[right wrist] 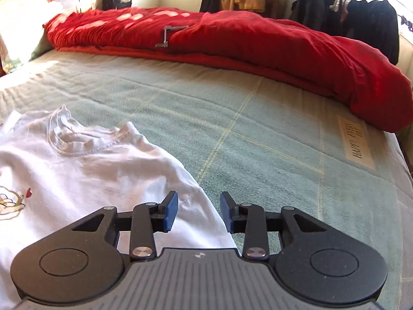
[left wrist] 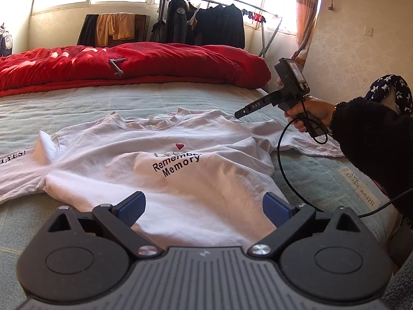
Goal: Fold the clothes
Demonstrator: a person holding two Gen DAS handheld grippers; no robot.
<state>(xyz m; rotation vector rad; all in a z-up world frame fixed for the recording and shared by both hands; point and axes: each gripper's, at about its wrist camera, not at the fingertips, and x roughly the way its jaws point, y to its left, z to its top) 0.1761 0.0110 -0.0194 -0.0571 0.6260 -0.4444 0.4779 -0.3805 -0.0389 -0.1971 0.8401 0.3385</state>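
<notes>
Right gripper [right wrist: 198,211]: jaws apart, empty, above white cotton T-shirt [right wrist: 85,170] shoulder hem at 12 o'clock. Left gripper [left wrist: 204,206]: jaws wide, empty. Your risk: pinching one fabric layer, skewing the fold.

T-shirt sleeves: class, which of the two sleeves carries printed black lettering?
The sleeve at the picture's left edge in the left wrist view, printed "YES!"; the other sleeve, beneath the right gripper, looks plain.

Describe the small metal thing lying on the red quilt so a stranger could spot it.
Find the red quilt bunched along the bed's far side. On top of it, near its middle, lies a grey metal crank, bent like a Z. It is the only hard, grey thing on that fabric.
</notes>
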